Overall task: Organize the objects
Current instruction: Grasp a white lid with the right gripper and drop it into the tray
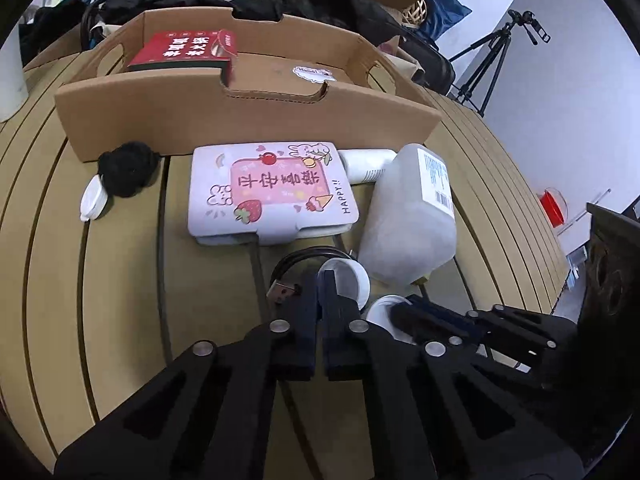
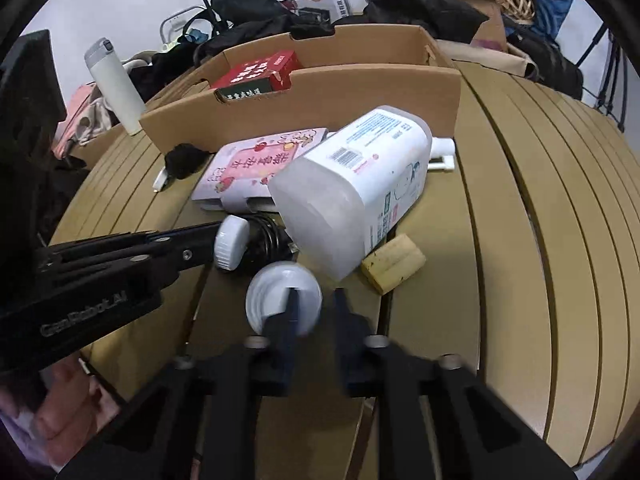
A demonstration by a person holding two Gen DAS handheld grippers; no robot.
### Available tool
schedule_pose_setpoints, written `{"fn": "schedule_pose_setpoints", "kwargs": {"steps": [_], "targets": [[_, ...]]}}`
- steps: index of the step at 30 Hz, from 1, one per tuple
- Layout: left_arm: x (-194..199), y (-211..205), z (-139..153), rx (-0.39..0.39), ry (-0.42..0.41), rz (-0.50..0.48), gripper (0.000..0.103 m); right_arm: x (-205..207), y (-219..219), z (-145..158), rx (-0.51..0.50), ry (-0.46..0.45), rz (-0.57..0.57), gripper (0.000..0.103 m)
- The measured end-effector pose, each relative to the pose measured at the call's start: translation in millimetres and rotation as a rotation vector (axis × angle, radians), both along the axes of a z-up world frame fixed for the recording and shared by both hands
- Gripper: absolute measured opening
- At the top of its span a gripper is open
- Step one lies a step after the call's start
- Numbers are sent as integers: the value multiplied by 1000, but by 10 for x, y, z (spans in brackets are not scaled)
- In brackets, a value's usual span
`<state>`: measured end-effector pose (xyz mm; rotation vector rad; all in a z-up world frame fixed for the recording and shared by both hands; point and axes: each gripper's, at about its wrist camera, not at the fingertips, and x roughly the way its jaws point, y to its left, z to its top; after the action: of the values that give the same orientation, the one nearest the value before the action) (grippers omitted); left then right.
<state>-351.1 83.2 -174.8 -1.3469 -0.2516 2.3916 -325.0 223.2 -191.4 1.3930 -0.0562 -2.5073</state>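
Observation:
My left gripper (image 1: 319, 280) is shut on the rim of a white lid (image 1: 347, 282), held on edge above a coiled black USB cable (image 1: 298, 268); the same lid shows in the right wrist view (image 2: 230, 242). My right gripper (image 2: 316, 300) is open, its left finger over a round white jar (image 2: 282, 296) on the table. A big white plastic bottle (image 2: 360, 184) lies on its side beside a pink cartoon-printed box (image 1: 272, 192). A cardboard tray (image 1: 256, 116) behind holds a red box (image 1: 186, 50).
A black cloth ball (image 1: 128, 168) and a small white cap (image 1: 93, 200) lie left of the pink box. A yellow sponge block (image 2: 394, 262) lies by the bottle. A white thermos (image 2: 114, 84) stands at the table's left edge. Bags and clutter sit behind the tray.

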Motion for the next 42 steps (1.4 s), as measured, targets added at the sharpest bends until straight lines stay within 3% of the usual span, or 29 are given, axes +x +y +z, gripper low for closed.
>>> {"fn": "schedule_pose_setpoints", "kwargs": {"steps": [4, 6, 9, 13, 14, 15, 16, 17, 18, 21, 23, 24, 25, 33, 38, 42], "targets": [[151, -138, 186, 23, 32, 28, 0, 153, 99, 169, -11, 40, -23, 6], [363, -284, 411, 37, 92, 41, 0, 268, 184, 324, -28, 63, -29, 6], [644, -471, 593, 65, 110, 59, 0, 467, 279, 520, -50, 93, -38, 6], [778, -378, 463, -1, 75, 53, 2, 747, 378, 652, -73, 112, -69, 6], [797, -285, 370, -23, 66, 39, 6, 777, 395, 640, -83, 103, -77, 6], [802, -232, 312, -28, 62, 29, 19, 814, 408, 600, -92, 88, -90, 6], [787, -155, 251, -31, 61, 16, 41, 829, 411, 567, -93, 78, -94, 6], [745, -65, 189, -40, 66, 7, 52, 841, 410, 535, -93, 69, -97, 6], [715, -3, 149, -52, 74, 9, 56, 858, 406, 494, -94, 59, -98, 6], [476, 122, -12, -87, 46, 31, 55, 869, 401, 435, -95, 50, -89, 6], [368, 115, -66, -69, 38, 54, 45, 856, 407, 391, -102, 45, -86, 6], [340, 114, -70, -77, 40, 63, 14, 837, 412, 361, -108, 40, -85, 6], [304, 117, -100, -73, 12, 53, 1, 824, 413, 332, -112, 35, -86, 6], [455, -124, -73, -17, 2, 76, 1, 790, 426, 223, -136, 18, -89, 6], [783, -257, 233, -9, 102, 77, 1, 858, 452, 311, -131, 44, -100, 6], [931, -396, 437, 20, 128, 109, 0, 912, 450, 393, -130, 63, -99, 6]]}}
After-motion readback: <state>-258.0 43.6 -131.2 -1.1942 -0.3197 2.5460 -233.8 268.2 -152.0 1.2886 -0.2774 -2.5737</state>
